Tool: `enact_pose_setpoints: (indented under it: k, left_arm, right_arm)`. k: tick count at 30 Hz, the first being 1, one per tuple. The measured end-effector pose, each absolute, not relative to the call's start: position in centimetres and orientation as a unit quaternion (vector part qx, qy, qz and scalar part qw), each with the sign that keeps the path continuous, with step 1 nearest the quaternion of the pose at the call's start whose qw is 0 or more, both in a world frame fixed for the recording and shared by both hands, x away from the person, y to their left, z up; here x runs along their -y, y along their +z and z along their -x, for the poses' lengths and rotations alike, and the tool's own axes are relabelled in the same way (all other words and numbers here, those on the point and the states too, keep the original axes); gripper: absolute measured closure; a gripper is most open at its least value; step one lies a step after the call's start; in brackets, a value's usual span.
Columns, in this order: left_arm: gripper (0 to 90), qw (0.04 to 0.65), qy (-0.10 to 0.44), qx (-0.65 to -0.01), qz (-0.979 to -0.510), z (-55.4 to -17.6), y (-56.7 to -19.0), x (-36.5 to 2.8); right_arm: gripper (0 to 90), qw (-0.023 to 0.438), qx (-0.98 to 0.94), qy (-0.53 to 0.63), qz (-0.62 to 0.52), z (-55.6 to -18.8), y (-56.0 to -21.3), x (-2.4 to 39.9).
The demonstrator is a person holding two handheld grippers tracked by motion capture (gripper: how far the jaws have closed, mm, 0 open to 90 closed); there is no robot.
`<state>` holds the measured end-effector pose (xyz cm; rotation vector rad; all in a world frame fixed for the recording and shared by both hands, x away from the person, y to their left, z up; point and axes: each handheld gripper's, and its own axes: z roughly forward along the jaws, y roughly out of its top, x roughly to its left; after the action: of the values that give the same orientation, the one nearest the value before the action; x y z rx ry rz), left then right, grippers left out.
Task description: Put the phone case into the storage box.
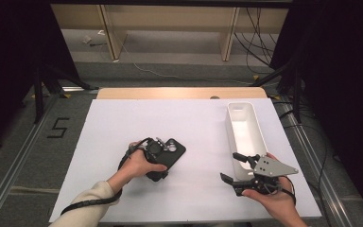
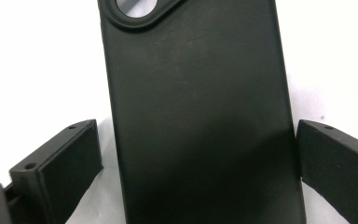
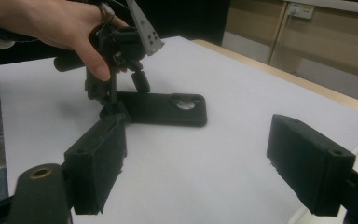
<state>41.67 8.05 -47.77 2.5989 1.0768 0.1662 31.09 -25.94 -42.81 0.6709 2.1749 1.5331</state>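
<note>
1. Straddling a black phone case (image 1: 169, 152) that lies flat on the white desk (image 1: 123, 123), the left tool (image 1: 157, 174) has its jaws apart, one on either side of the case's near end.
2. In the left tool's own view the case (image 2: 200, 116) fills the gap between the jaws; the right jaw stands at or just beside the case's edge, while white desk shows between the left jaw and the case, so the grip does not look closed yet.
3. The case lies back up, its camera opening at the far end, left of the desk's centre.
4. The right tool (image 1: 234, 170) hovers near the front right of the desk, jaws wide apart and holding nothing; it points toward the case, which lies well apart from it (image 3: 163, 108).
5. A white bin (image 1: 260, 137) stands along the right side of the desk, long axis running away from the person, its near end just beside the right tool. Its visible interior looks bare.
6. Progress, as judged: the reach to the case seems complete, the clamp is not yet made. Closing the left jaws, lifting, and carrying remain; the bin is a likely destination, though nothing confirms that.
7. Risk, as judged: a thin, flat case may slip or tip when lifted by one end.
</note>
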Motion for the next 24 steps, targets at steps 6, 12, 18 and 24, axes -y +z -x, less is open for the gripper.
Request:
enact_pose_setpoints:
  k: [6, 12, 18, 24]
  left_arm:
    - [0.9, 0.158, 0.056, -0.379, -0.91, -41.75, -47.76, -7.97]
    - [1.5, 0.156, 0.056, -0.38, -0.91, -41.73, -47.73, -7.92]
    - [3.3, 0.152, 0.056, -0.383, -0.91, -41.64, -47.61, -7.82]
    - [6.4, 0.147, 0.055, -0.388, -0.908, -41.5, -47.46, -7.62]
  right_arm:
    - [21.3, 0.198, -0.778, 0.547, -0.239, -31.06, -42.78, 25.93]
    - [21.3, 0.198, -0.778, 0.547, -0.239, -31.06, -42.8, 25.92]
    - [21.2, 0.198, -0.778, 0.546, -0.239, -31.05, -42.79, 25.91]
    - [21.2, 0.198, -0.779, 0.545, -0.238, -31.04, -42.78, 25.91]
